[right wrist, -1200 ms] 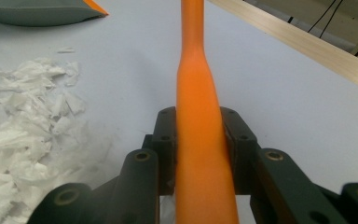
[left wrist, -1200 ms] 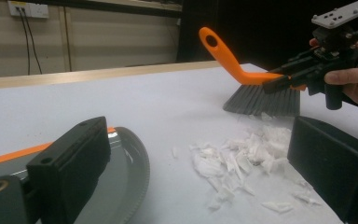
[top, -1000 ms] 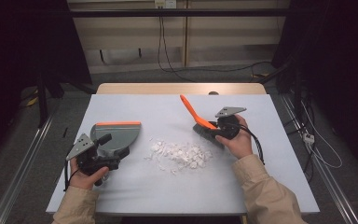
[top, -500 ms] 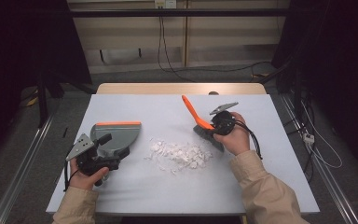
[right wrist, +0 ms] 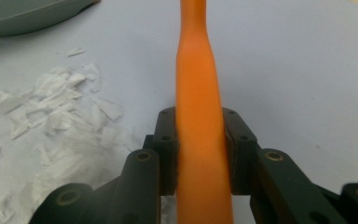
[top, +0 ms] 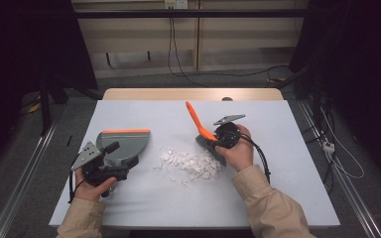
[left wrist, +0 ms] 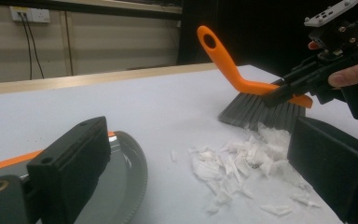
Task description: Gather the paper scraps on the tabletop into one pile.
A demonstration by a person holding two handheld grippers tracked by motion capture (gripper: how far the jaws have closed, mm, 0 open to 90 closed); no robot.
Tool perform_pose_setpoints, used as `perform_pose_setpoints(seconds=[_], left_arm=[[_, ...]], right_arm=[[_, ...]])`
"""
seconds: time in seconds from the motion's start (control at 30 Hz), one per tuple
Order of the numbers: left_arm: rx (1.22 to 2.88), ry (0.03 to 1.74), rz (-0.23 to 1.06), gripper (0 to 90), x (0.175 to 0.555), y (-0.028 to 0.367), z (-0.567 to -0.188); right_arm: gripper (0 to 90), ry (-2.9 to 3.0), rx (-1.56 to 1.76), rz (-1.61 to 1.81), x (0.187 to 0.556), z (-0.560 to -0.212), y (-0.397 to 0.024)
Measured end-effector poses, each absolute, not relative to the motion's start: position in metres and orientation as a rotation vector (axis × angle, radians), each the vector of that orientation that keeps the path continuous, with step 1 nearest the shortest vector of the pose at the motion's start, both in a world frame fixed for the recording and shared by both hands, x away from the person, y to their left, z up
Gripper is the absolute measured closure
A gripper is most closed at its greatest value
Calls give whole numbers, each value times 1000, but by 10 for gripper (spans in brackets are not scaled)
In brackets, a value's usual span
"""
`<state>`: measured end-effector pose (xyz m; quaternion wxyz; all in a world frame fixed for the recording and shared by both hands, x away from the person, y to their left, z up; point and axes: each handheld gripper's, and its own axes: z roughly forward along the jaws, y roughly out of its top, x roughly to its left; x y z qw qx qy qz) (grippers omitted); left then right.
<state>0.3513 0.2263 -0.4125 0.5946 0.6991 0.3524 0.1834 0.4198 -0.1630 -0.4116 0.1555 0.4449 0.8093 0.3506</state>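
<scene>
A small hand brush (top: pixel 204 133) with a curved orange plastic handle and a block of dark grey bristles stands at the right edge of a loose heap of white paper scraps (top: pixel 191 163) near the middle of the table (top: pixel 287 163); its handle, pierced by a hanging hole at the tip, slants up and away toward the far side. The right tongs (right wrist: pixel 200 140) are clenched on that handle, their black pads pressing its smooth sides from left and right, with the person's right hand (top: pixel 238 148) wrapped around the grip and the beige sleeve (top: pixel 270 208) angled in from the near edge. The scraps are thin, torn, crumpled strips lying flat on the pale blue-grey tabletop. To their left sits a grey dustpan (top: pixel 124 144) with an orange strip along its far edge and a ribbed rim. The left tongs (top: pixel 110 147) rest at the dustpan's near side, jaws spread wide apart and released
</scene>
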Motion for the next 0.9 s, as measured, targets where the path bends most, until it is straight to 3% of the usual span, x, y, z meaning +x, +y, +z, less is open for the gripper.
perform_pose_setpoints(seconds=[0.33,0.67,0.9], left_arm=[[1620,824,432,55,350,229,-412],[1618,828,443,55,348,232,-411],[1623,825,445,55,346,230,-410]], right_arm=[[719,2313,1179,1105,420,-405,-139],[718,2256,1198,1040,416,-392,-168],[718,2262,1254,944,408,-408,-188]])
